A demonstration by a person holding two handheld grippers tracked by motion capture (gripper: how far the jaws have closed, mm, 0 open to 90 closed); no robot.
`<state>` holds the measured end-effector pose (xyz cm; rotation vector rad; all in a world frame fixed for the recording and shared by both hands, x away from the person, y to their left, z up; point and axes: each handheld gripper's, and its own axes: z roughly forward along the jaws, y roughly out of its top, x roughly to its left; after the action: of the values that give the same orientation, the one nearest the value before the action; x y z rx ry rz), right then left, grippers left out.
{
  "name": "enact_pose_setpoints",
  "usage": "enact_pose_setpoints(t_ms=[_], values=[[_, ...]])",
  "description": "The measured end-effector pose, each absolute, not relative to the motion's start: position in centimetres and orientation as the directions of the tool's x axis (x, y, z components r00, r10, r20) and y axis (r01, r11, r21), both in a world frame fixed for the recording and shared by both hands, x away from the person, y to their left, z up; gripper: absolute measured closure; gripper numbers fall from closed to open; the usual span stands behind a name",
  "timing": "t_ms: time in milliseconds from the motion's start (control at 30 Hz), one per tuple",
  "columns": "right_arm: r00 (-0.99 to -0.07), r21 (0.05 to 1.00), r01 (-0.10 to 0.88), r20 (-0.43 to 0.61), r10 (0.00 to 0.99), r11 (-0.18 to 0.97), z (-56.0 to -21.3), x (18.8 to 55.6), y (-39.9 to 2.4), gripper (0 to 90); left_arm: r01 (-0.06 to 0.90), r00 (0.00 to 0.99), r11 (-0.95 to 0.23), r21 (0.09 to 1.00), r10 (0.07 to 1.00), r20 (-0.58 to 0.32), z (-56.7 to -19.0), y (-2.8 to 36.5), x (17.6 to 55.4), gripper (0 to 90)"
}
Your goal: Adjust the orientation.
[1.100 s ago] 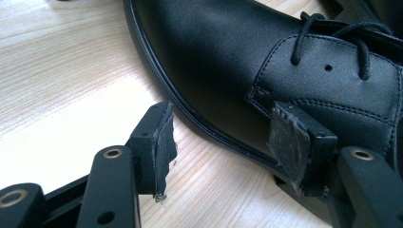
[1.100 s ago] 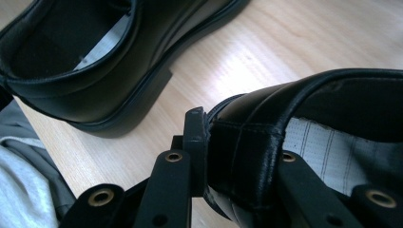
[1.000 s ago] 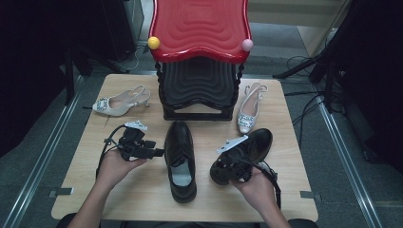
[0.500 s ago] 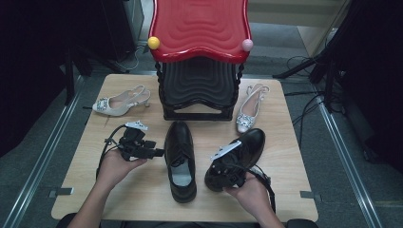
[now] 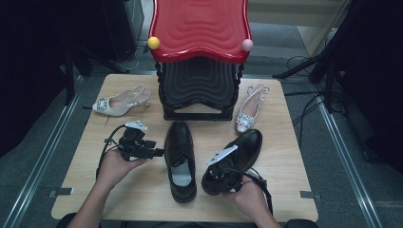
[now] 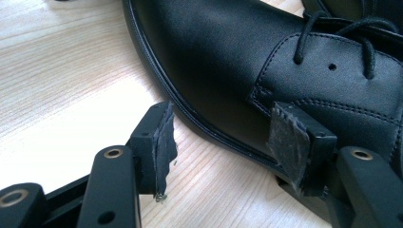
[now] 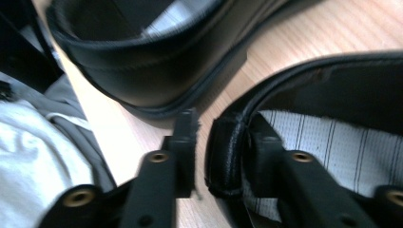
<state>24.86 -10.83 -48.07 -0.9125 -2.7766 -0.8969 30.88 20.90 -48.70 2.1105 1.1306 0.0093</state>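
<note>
The right gripper [image 5: 223,173] has just been opening: its jaws straddle the padded heel collar of the right black shoe [image 5: 237,154], one finger [image 7: 183,142] outside with a gap showing, the other inside against the lining, so the grip looks released. This shoe lies on the table [image 5: 294,156] just right of the centre black shoe [image 5: 180,159], toe angled away. The left gripper [image 5: 142,147] sits spread apart beside the centre shoe's welt, its pads [image 6: 164,142] off the leather. I judge these shoes moderately heavy, stiff at sole and heel counter, smooth on the upper; the collar rim gives the surest hold.
</note>
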Motion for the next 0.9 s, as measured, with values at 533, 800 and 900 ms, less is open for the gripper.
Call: enact_pose_setpoints(t_ms=[533, 800, 900], values=[[-0.75, 0.65, 0.6, 0.253, 0.611, 0.467, -44.5, 26.7, -18.8, 84.8, 0.715, 0.614, -0.345, 0.608, 0.725, -0.311, -48.7, 21.0, 30.9, 41.6], [-0.657, 0.648, 0.658, 0.246, 0.713, 0.383, -45.3, 28.2, -22.6, 90.0, 0.714, 0.616, -0.342, 0.612, 0.721, -0.316, -48.8, 20.8, 31.1, 41.6], [-0.606, 0.633, 0.692, 0.25, 0.755, 0.346, -45.9, 28.6, -23.9, 90.0, 0.714, 0.619, -0.346, 0.609, 0.719, -0.317, -48.8, 20.7, 31.2, 41.7]])
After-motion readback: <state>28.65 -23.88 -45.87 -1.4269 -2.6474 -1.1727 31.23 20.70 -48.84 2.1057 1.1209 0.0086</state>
